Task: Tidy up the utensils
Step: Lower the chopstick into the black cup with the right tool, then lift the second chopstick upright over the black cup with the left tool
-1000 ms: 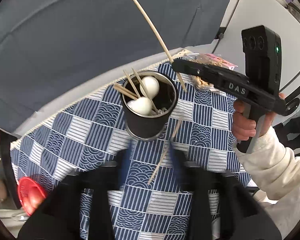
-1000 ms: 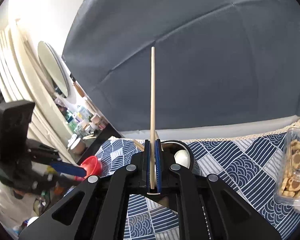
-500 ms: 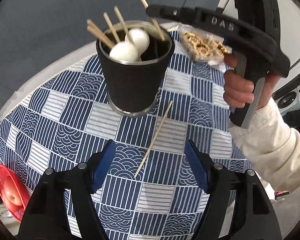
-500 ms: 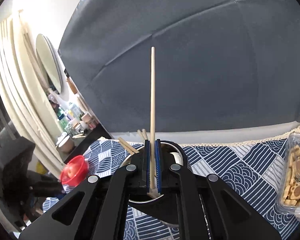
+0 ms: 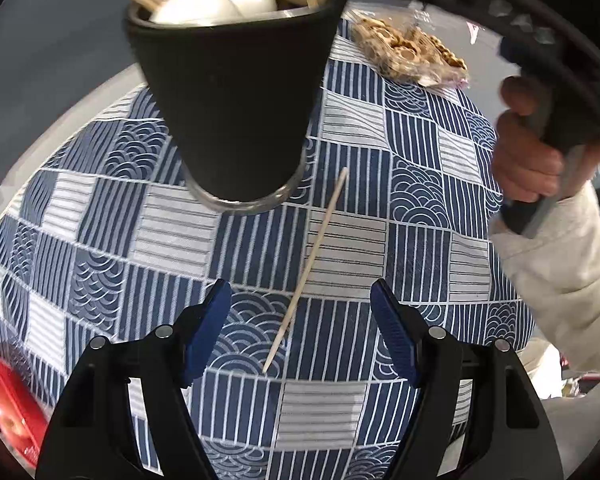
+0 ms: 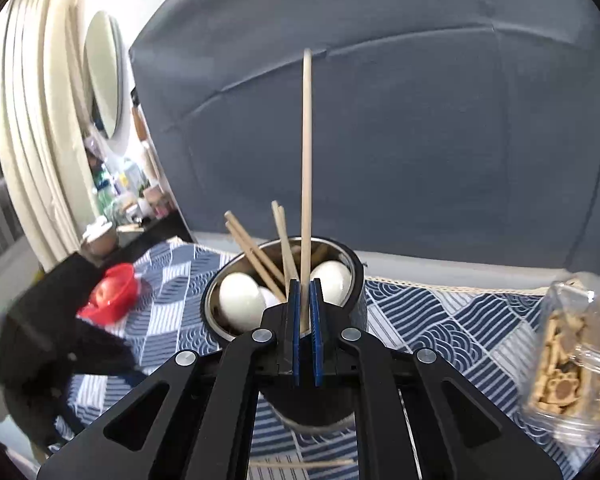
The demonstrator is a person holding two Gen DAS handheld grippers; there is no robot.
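Wooden chopstick [image 6: 306, 168] clamped in right hand-held gripper [image 6: 305, 320]; left hand-held gripper [image 5: 300, 332] open

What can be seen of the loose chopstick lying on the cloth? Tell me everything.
The loose chopstick is one thin, pale, wood-looking stick tapering to a point. It lies flat and diagonal on the blue patterned tablecloth, its thick end near the black cup's base, its tip between the open left gripper's jaws. Nothing grips it.

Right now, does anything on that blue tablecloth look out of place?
Yes: one wooden chopstick lies loose on the tablecloth beside the black cup, while the other chopsticks stand inside it with white spoons. The open left tool straddles it.
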